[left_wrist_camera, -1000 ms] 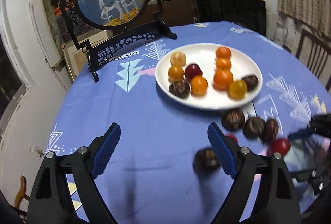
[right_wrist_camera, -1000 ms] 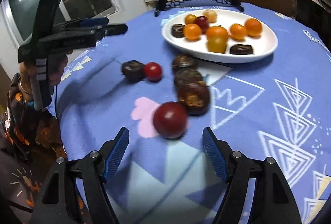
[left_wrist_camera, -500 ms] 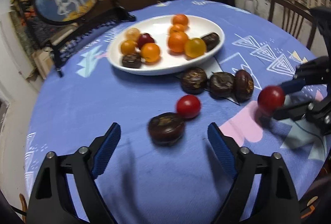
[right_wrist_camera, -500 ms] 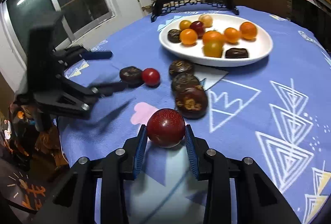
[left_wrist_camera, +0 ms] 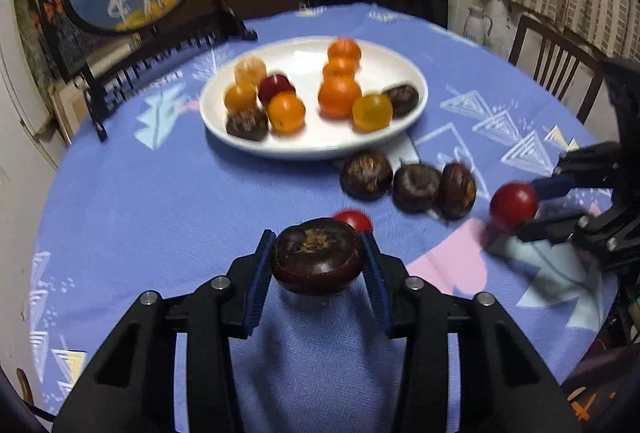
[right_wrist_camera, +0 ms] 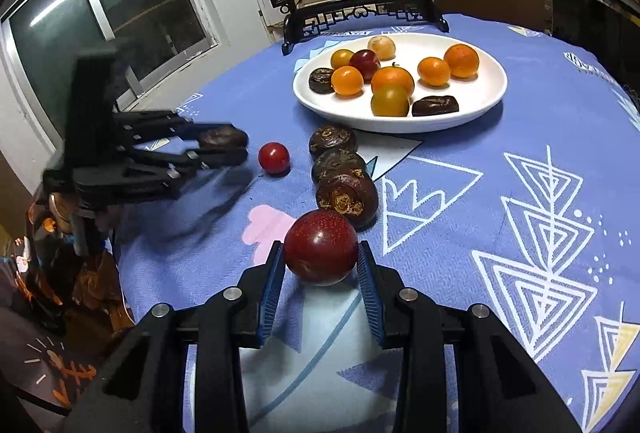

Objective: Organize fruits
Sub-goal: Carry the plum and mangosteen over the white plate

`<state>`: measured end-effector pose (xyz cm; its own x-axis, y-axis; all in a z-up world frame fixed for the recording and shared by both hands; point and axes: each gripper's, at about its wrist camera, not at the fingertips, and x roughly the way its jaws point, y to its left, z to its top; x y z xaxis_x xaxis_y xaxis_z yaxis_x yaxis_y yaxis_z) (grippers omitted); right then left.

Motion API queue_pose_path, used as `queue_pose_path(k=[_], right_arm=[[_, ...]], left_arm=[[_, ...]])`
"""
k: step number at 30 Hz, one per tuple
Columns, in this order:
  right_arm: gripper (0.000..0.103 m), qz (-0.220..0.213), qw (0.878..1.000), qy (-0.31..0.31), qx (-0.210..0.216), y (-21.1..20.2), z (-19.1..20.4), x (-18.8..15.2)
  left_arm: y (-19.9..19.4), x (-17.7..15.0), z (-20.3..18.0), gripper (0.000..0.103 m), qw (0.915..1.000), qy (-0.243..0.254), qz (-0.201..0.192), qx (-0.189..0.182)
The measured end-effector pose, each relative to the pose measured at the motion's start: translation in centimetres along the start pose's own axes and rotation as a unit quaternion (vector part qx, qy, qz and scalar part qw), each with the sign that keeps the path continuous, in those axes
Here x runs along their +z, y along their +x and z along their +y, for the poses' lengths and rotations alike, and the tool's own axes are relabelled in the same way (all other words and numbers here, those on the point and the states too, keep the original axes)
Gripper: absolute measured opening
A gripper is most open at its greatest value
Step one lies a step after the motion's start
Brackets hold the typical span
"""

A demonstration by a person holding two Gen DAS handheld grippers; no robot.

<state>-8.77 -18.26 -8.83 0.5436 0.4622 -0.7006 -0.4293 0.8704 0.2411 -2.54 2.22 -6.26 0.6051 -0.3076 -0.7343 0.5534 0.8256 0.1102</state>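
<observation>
White plate [right_wrist_camera: 486,101] holding oranges and dark fruits, left fingers [left_wrist_camera: 262,269] clamping brown fruit [left_wrist_camera: 318,255], right fingers [right_wrist_camera: 274,275] clamping red fruit [right_wrist_camera: 321,247]

White plate [right_wrist_camera: 472,113] of orange fruits [right_wrist_camera: 392,79] on blue, white-triangle-patterned tablecloth [right_wrist_camera: 520,193].

Left gripper [left_wrist_camera: 318,261] and right gripper [right_wrist_camera: 320,259] clamped (fingers on fruit), level.

Red plum [right_wrist_camera: 321,247] between right hand-held gripper [right_wrist_camera: 321,269] pads; white plate [right_wrist_camera: 486,104] beyond
</observation>
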Motion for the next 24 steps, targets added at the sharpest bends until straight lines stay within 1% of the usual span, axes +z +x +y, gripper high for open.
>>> queue_pose_path(k=[4,8,10,13,19,24], right_arm=[[0.037,0.002,1.000,-0.008,-0.001,0.0,0.3,0.0],[0.037,-0.020,1.000,-0.007,0.001,-1.2,0.1,0.7],[0.037,-0.030,1.000,-0.006,0.001,-1.8,-0.1,1.2],[0.037,-0.038,0.999,-0.004,-0.001,-2.3,-0.5,1.6],[0.037,-0.059,0.998,0.005,-0.005,-3.5,-1.8,2.7],[0.037,-0.078,0.997,0.009,-0.012,-4.2,-2.9,3.9]], left_arm=[[-1.0,1.3,-0.3,0.042,0.9995,-0.007,-0.016,0.025],[-0.5,2.9,-0.3,0.042,0.9981,-0.028,-0.015,0.053],[-0.2,3.7,-0.2,0.042,0.9973,-0.040,-0.016,0.060],[0.3,5.2,-0.3,0.042,0.9952,-0.052,-0.020,0.081],[1.0,6.9,-0.3,0.042,0.9932,-0.066,-0.023,0.093],[1.1,8.1,-0.4,0.042,0.9923,-0.061,-0.033,0.103]])
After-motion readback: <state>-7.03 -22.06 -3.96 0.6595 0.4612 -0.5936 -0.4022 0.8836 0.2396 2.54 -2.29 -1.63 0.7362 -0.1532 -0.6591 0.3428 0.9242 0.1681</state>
